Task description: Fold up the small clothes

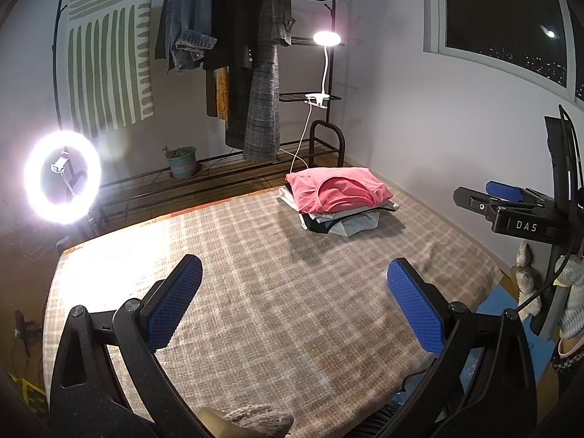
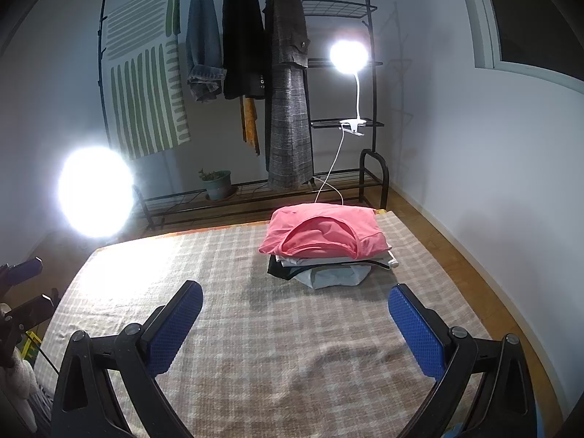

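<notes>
A stack of folded clothes [image 1: 337,208] lies at the far right of the checked blanket [image 1: 255,292], with a folded pink shirt [image 1: 339,188] on top. The right wrist view shows the stack [image 2: 326,255] and the pink shirt [image 2: 325,233] too. My left gripper [image 1: 294,273] is open and empty, above the blanket's near part. My right gripper [image 2: 295,301] is open and empty, a short way in front of the stack. The right gripper also shows at the right edge of the left wrist view [image 1: 503,200], off to the side of the blanket.
A clothes rack [image 2: 292,73] with hanging coats stands behind the blanket. A bright ring light [image 1: 62,177] stands at the far left and a clip lamp [image 1: 326,38] is on the rack. A plant pot [image 1: 181,162] sits on the rack's base. Wooden floor [image 2: 456,241] borders the blanket on the right.
</notes>
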A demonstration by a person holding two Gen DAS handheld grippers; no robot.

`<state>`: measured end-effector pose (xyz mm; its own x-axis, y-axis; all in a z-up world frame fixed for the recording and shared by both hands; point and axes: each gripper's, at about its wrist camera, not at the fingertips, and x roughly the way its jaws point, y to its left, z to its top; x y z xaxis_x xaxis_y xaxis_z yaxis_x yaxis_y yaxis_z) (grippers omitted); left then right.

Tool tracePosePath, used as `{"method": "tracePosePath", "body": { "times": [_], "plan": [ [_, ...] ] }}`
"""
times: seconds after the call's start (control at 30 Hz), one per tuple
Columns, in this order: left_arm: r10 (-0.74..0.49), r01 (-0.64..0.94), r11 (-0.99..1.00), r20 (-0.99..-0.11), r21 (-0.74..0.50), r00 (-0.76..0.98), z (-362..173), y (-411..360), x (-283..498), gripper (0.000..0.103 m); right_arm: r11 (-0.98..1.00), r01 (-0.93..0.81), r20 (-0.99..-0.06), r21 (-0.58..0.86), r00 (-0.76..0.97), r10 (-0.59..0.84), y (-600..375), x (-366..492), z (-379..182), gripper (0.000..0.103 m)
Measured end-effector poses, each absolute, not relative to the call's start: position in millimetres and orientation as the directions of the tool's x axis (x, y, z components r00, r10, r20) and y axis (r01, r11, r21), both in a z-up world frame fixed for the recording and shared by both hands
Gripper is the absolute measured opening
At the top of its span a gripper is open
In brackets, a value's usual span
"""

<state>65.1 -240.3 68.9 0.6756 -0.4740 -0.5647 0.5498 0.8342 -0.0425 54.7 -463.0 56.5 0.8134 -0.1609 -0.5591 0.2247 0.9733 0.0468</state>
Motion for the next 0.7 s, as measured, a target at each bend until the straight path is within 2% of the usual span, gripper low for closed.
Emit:
{"method": "tracePosePath", "body": {
  "times": [0.7],
  "plan": [
    [-0.471, 0.549, 0.835, -0.561, -0.035, 0.681, 71.5, -242.4, 63.3, 0.103, 0.976, 0.213, -0.551, 0.046, 0.82, -0.153, -465.7, 54.3, 59.4, 0.103]
  ]
}}
